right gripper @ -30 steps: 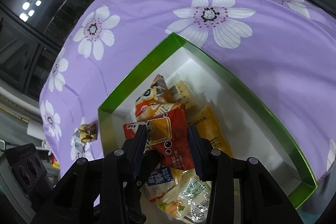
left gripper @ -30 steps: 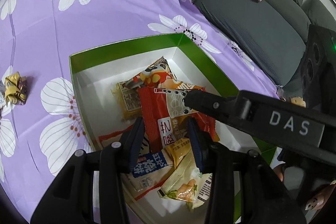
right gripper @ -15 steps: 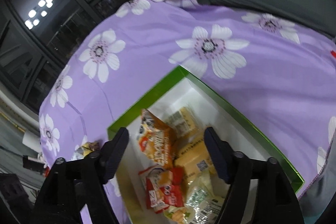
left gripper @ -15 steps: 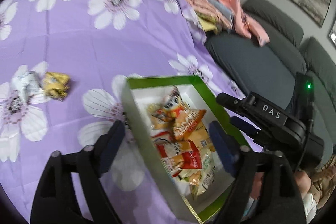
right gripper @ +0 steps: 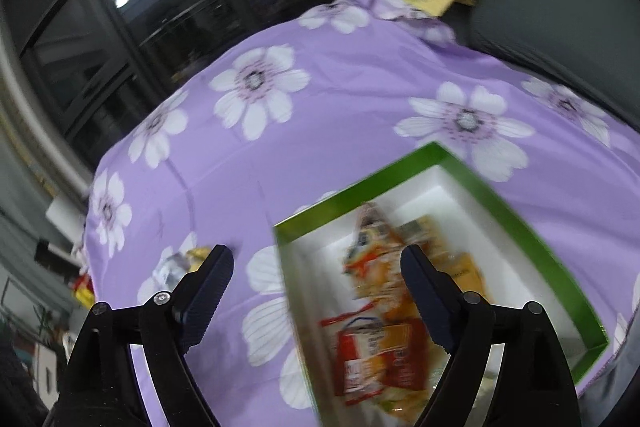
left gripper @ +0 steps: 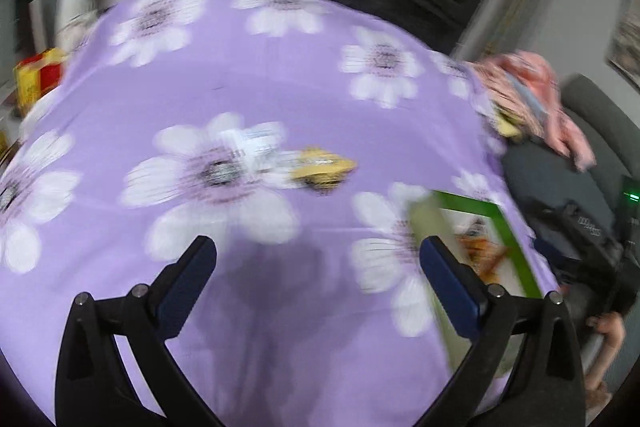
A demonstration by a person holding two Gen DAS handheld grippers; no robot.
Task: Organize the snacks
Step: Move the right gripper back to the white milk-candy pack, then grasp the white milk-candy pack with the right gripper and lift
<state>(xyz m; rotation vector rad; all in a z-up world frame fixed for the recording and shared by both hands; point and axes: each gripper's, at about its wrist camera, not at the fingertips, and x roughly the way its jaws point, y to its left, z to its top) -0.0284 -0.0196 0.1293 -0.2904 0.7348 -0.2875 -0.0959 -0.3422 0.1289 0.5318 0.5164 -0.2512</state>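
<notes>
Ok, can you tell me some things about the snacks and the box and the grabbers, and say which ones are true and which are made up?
1. Both grippers, left and right, are open and hold nothing. True.
2. The box is empty. False: several snack packets lie in it.
3. A yellow snack lies on the cloth, outside the box. True.
4. The cloth is plain blue. False: it is purple with white flowers.
5. The box has a green rim. True.

Even indoor light | heavy motion blur, left view | fisheye-dark corners
</notes>
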